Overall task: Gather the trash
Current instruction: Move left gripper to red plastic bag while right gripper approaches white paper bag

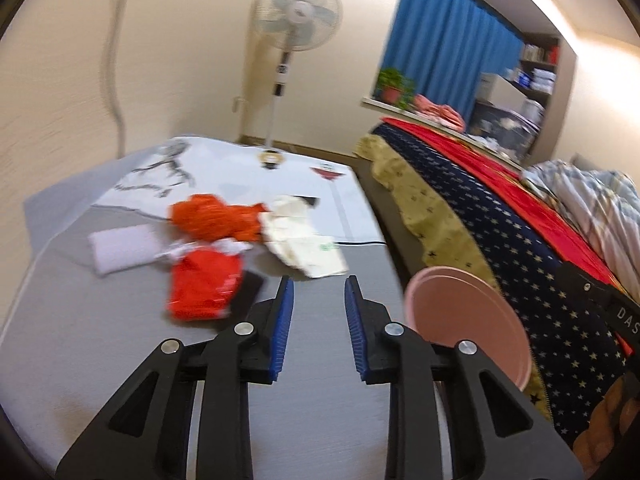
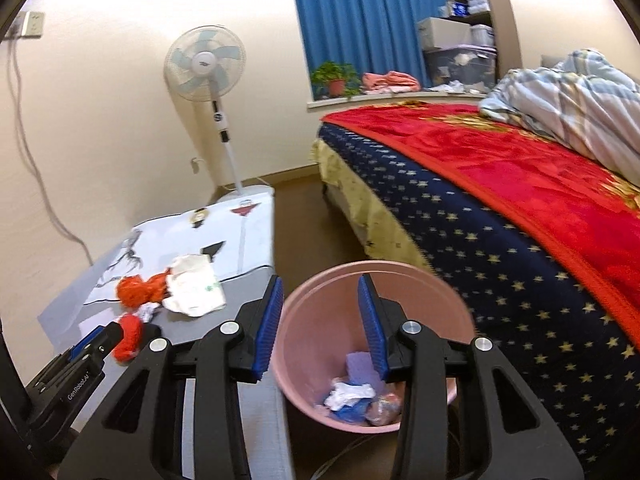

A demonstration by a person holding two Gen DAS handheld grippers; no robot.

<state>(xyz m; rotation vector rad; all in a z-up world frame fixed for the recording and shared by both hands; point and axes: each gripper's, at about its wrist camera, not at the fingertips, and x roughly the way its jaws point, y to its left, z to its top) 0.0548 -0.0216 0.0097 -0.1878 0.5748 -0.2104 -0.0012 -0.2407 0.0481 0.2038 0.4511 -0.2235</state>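
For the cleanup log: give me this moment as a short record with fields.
surface: grey table
trash on table: orange crumpled bag; red wrapper; white paper bag; white packet
bin: pink bin on the floor between table and bed
bin contents: purple piece, white and blue scraps
left claw: open, empty
right claw: open, empty, above the bin

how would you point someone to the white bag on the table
Start at the grey table beside the bed. Among the litter in its middle, the white bag lies nearest the bed, touching an orange bag. It is the only crumpled white piece with green print.
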